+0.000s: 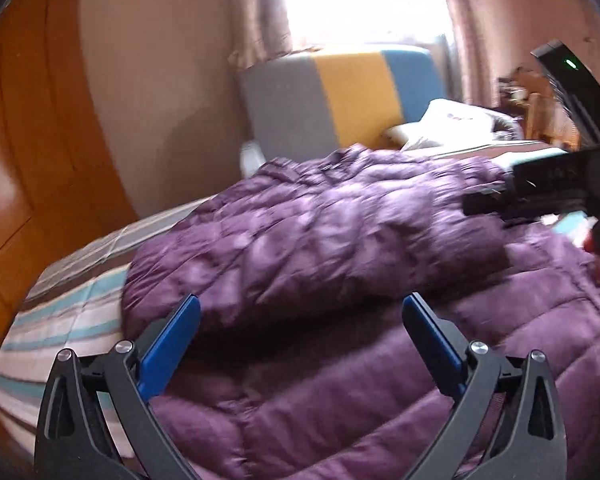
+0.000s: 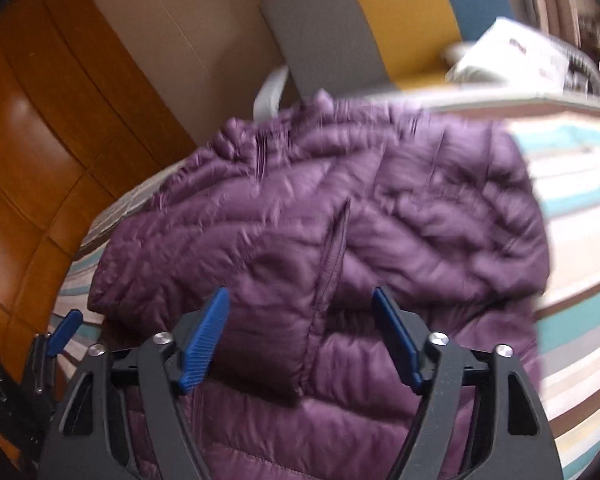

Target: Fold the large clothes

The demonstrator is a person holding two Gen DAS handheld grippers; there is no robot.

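Blue-padded left gripper and right gripper hover with jaws spread wide, gripping nothing, above one purple quilted puffer jacket, which lies folded beyond and beneath both jaws on one striped bed.

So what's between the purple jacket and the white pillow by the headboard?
Only bare striped bedsheet between the purple jacket and white pillow, clearest in the right wrist view.

Purple jacket covering near bed, bare striped bedspread right, headboard beyond
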